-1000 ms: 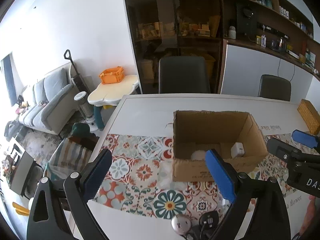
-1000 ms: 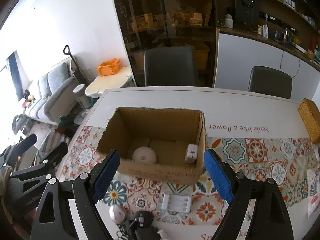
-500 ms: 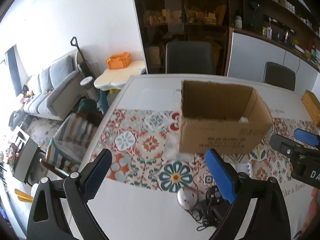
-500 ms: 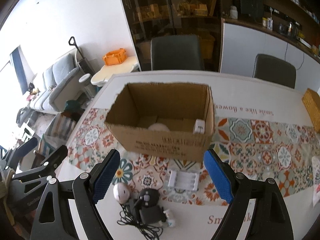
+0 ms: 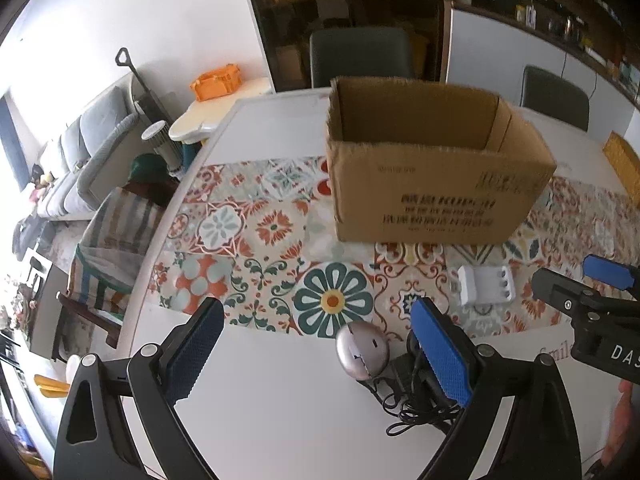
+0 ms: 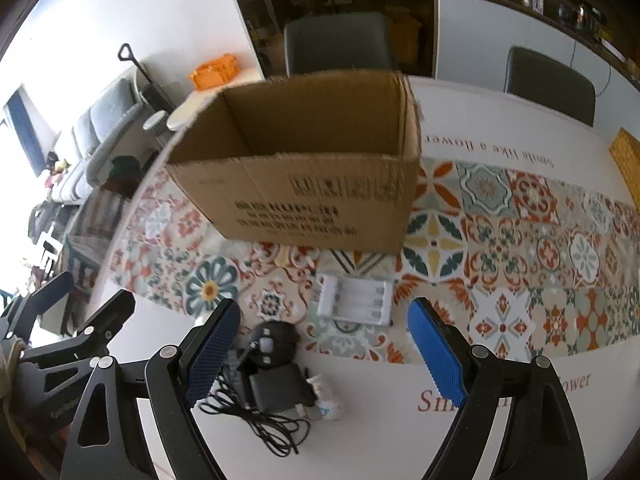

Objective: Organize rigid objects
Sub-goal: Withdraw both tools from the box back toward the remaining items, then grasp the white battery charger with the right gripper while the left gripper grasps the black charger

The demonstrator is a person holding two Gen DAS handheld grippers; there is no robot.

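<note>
Both claws spread, empty: left gripper (image 5: 316,344), right gripper (image 6: 324,344). We hover near side of cardboard box (image 6: 304,196). Battery case (image 6: 354,300) just in front of box; silver mouse (image 5: 362,350), black charger w/ cable (image 6: 272,388) nearer us. Prob. lined up for next pick.

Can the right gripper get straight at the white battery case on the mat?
Probably yes. The right gripper is open, and the white battery case lies flat on the patterned mat just ahead of its fingers, clear of the cardboard box and the black charger.
</note>
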